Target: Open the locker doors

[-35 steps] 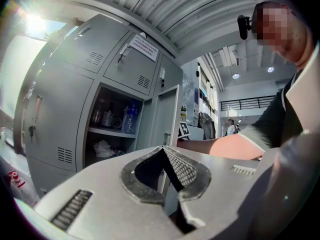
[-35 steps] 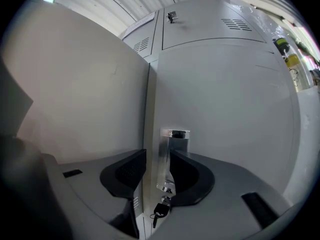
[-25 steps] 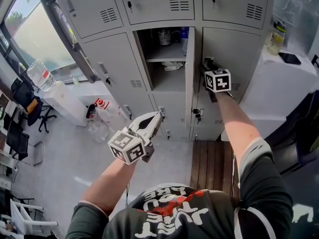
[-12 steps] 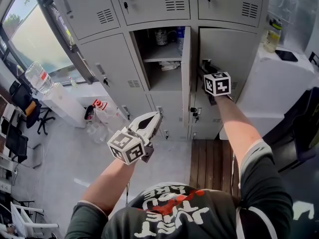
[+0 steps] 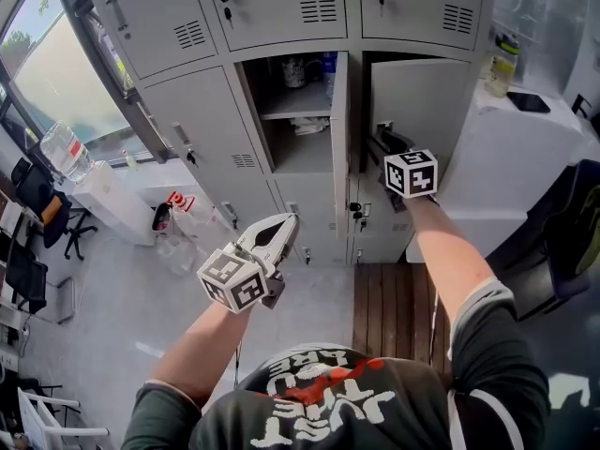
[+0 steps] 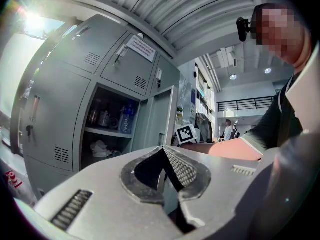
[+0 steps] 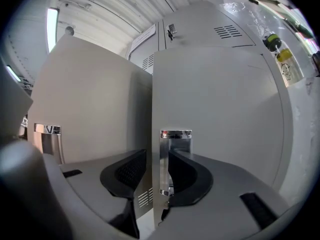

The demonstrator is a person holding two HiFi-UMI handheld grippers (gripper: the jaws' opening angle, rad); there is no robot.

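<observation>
Grey metal lockers (image 5: pixel 187 111) fill the wall ahead. The middle locker (image 5: pixel 300 111) stands open, with bottles and cloth on its shelves and its door (image 5: pixel 339 129) edge-on. My right gripper (image 5: pixel 382 144) is shut on the chrome handle (image 7: pixel 175 134) at the edge of the right-hand locker door (image 5: pixel 431 101). That door is ajar, with a dark gap along its top. In the right gripper view the jaws (image 7: pixel 158 156) sit either side of the door's edge. My left gripper (image 5: pixel 284 225) hangs low in front of the lockers, shut and holding nothing (image 6: pixel 161 150).
A white cabinet (image 5: pixel 525 157) with a yellow-labelled bottle (image 5: pixel 500 64) stands right of the lockers. At left are a window, a large water bottle (image 5: pixel 61 148), plastic bags (image 5: pixel 183 218) and office chairs (image 5: pixel 23 251). Wooden slats (image 5: pixel 394 307) cover the floor below the ajar door.
The right-hand locker door has swung outward with my right gripper on its handle, and a dark gap has opened at its top. The left gripper has barely moved.
</observation>
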